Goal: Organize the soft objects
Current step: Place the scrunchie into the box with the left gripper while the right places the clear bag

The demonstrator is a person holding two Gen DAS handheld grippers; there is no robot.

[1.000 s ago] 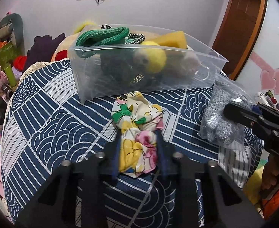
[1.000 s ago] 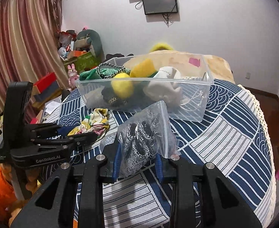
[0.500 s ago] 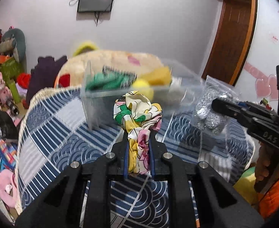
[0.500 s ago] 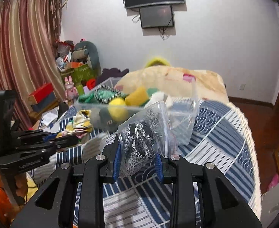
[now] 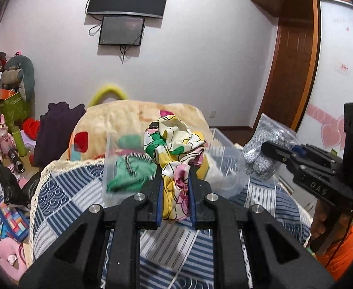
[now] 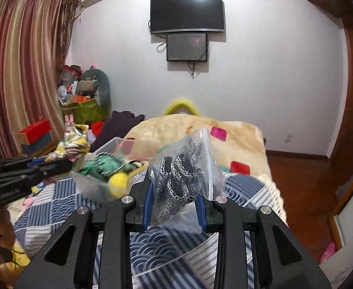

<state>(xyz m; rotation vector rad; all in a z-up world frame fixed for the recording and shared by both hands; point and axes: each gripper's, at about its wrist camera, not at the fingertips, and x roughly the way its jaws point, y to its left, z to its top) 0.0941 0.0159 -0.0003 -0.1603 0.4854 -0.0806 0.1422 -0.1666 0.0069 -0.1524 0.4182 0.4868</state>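
Note:
My left gripper (image 5: pixel 175 190) is shut on a floral cloth (image 5: pixel 176 149) and holds it up above the table, in front of the clear plastic bin (image 5: pixel 118 168). My right gripper (image 6: pixel 175 202) is shut on a clear zip bag of black-and-white cord (image 6: pixel 181 171), also lifted. The bag and right gripper show in the left wrist view (image 5: pixel 263 151), to the right of the bin. The floral cloth and left gripper show in the right wrist view (image 6: pixel 74 142), left of the bin (image 6: pixel 109 166), which holds green rope and a yellow ball.
A table with a blue patterned cloth (image 5: pixel 75 197) carries the bin. Behind it is a bed with a beige blanket (image 6: pixel 195 132). Toys and boxes (image 5: pixel 5 110) crowd the left floor. A wooden door (image 5: pixel 294 72) stands at the right.
Both grippers have risen off the table with their loads: the floral cloth and the zip bag were resting on the table a second ago and now hang in the air.

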